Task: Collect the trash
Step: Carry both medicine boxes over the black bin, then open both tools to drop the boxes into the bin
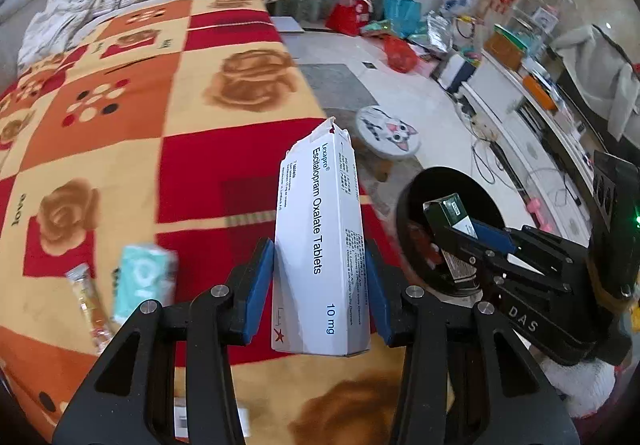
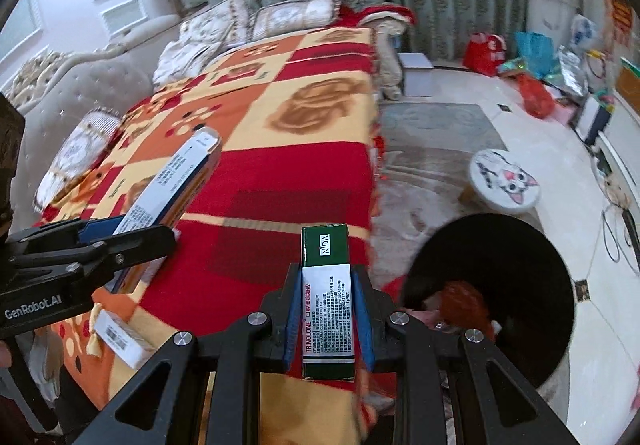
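My left gripper is shut on a white Escitalopram tablet box, held upright over the patterned blanket. It also shows in the right wrist view. My right gripper is shut on a green and white Trinolone box, held near the bed's edge. In the left wrist view that green box hangs over the black trash bin. The bin stands on the floor beside the bed and holds some reddish trash.
On the blanket lie a teal packet, an orange wrapper and a white barcoded box. A cat-face stool stands on the floor past the bin. Bags and clutter line the far wall, and pillows sit at the bed's head.
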A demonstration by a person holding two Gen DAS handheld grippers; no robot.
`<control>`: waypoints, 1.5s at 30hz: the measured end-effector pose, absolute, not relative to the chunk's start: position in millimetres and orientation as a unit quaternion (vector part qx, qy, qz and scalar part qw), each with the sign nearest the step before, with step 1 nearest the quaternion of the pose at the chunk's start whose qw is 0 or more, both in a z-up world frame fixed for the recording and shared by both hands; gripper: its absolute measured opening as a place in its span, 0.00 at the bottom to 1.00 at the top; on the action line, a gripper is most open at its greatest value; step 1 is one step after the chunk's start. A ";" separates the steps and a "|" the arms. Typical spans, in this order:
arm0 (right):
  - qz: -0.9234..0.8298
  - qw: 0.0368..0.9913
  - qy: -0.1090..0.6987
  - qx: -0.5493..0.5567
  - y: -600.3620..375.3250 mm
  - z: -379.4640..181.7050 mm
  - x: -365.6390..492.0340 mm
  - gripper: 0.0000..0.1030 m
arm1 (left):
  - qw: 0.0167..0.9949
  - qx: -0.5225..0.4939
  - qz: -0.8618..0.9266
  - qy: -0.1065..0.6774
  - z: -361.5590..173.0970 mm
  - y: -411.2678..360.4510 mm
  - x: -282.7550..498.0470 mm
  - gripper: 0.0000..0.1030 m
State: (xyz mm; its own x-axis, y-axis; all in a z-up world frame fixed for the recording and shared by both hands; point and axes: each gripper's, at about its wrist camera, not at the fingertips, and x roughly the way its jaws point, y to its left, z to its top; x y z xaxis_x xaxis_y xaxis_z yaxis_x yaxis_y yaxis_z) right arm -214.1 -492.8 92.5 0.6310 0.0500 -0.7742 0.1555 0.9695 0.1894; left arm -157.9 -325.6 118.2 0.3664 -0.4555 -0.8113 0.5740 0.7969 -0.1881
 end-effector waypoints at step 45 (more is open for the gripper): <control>-0.133 0.864 0.437 0.214 -608.6 55.0 -258.7 0.39 | 0.783 0.075 -0.370 0.495 104.0 -445.8 -187.8 0.57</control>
State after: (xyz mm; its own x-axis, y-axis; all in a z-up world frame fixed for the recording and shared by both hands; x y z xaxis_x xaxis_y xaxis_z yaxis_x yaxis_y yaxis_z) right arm -258.7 -608.6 55.0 0.5835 -0.0427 -0.8110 0.4162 0.8732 0.2534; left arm -187.8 -445.8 104.0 0.2361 -0.5054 -0.8299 0.6536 0.7147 -0.2492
